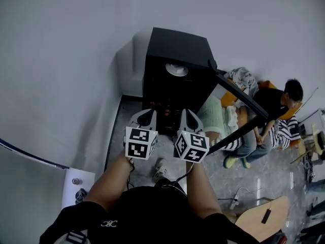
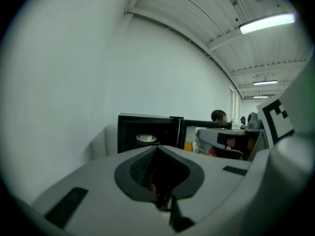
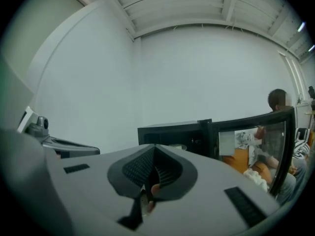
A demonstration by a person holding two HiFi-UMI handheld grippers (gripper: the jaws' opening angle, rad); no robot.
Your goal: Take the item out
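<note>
A black oven-like box (image 1: pixel 177 47) stands against the white wall with its door (image 1: pixel 238 99) swung open to the right. Inside sits a white round dish (image 1: pixel 176 69), seen also in the left gripper view as the dish (image 2: pixel 145 138) and faintly in the right gripper view as the dish (image 3: pixel 178 147). My left gripper (image 1: pixel 148 117) and right gripper (image 1: pixel 189 117) are side by side, short of the box's opening and pointing at it. Both are shut with nothing between their jaws: left gripper (image 2: pixel 156 150), right gripper (image 3: pixel 154 150).
Two people (image 1: pixel 269 113) sit on the floor just right of the open door. A wooden board (image 1: pixel 259 218) and a cable with a plug strip (image 1: pixel 234 201) lie at lower right. A white box (image 1: pixel 76 184) stands at lower left. The wall runs along the left.
</note>
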